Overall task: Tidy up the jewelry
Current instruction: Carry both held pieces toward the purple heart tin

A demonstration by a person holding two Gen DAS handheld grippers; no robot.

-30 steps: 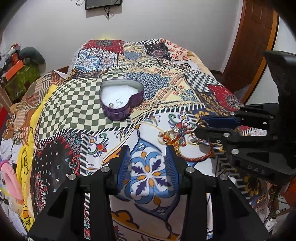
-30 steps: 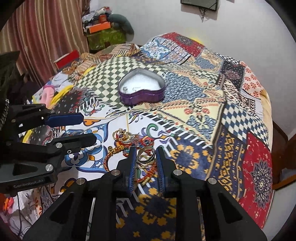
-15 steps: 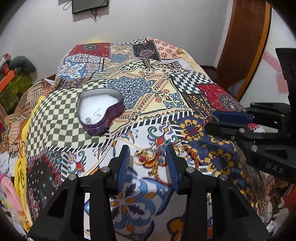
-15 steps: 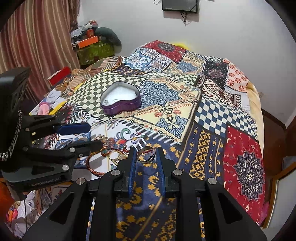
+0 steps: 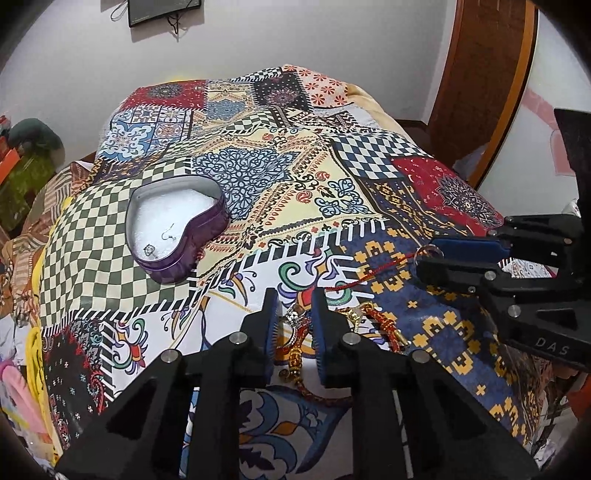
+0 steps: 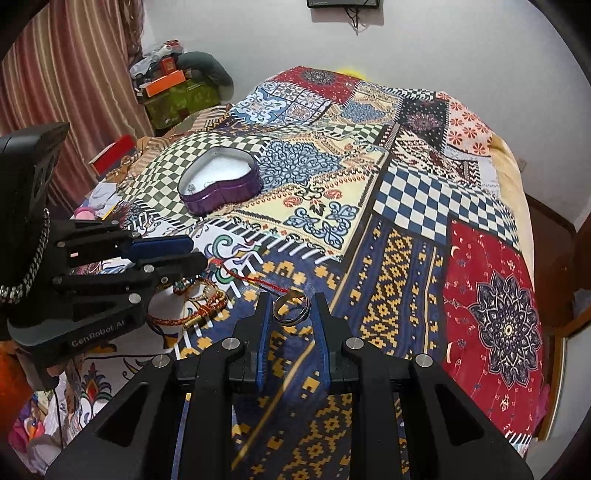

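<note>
A purple heart-shaped tin (image 5: 207,236) (image 6: 229,195) lies open on the patchwork bedspread, with an earring hook (image 5: 168,232) and a small stud (image 5: 149,250) on its white lining. My left gripper (image 5: 294,306) (image 6: 199,251) is low over a tangle of red and gold bracelets (image 5: 295,332) (image 6: 201,310). Its jaws are closing, and the tangle fills the narrow gap between the pads. To the right of the pile, my right gripper (image 6: 290,306) (image 5: 424,258) is shut on a metal ring (image 6: 290,308) (image 5: 425,254). A red thread (image 6: 258,281) (image 5: 369,275) trails from the ring to the pile.
The bedspread (image 6: 406,258) covers the whole bed. Boxes and clothes (image 6: 173,85) are stacked by the striped curtain (image 6: 74,74) on the left. A wooden door (image 5: 480,92) stands to the right of the bed. A dark screen (image 5: 162,11) hangs on the far wall.
The left gripper slid over the bracelet pile and its jaws narrowed around it. The right gripper carried the ring rightward off the pile, and a red thread now stretches behind it.
</note>
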